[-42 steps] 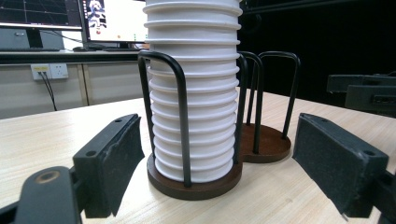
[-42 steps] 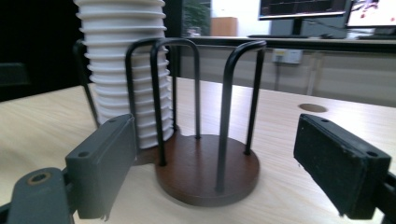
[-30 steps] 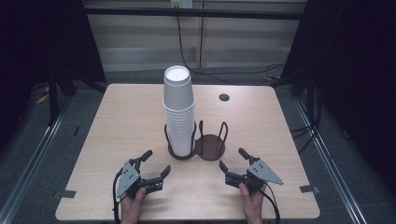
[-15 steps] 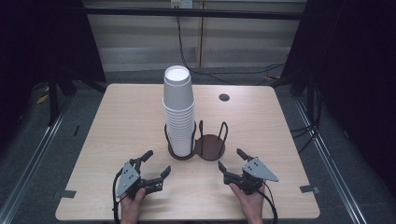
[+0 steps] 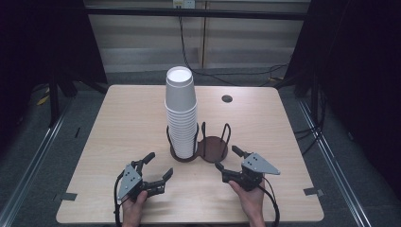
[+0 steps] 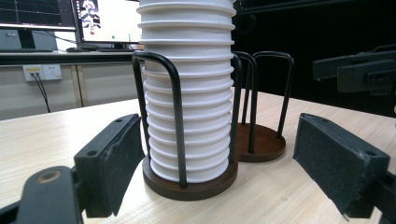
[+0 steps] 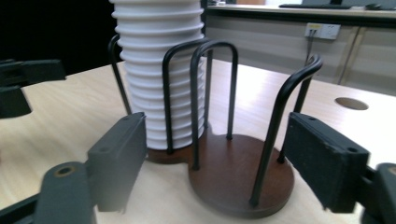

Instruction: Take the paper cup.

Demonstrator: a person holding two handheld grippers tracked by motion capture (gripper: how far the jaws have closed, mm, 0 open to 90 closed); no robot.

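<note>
My left gripper (image 5: 158, 168): jaws wide, nothing between them, low over the table (image 5: 118, 123).
My right gripper (image 5: 228, 159): jaws wide, empty.
Holder (image 5: 213, 147): just ahead, between both grippers.
Cups (image 5: 181, 111): stacked in its left bay; right bay seems bare.

A pale wooden table (image 5: 118, 123) stands on grey floor (image 5: 28, 142). Beyond the claws, black curtains (image 5: 359, 71) flank a beige wall (image 5: 142, 38)
</note>
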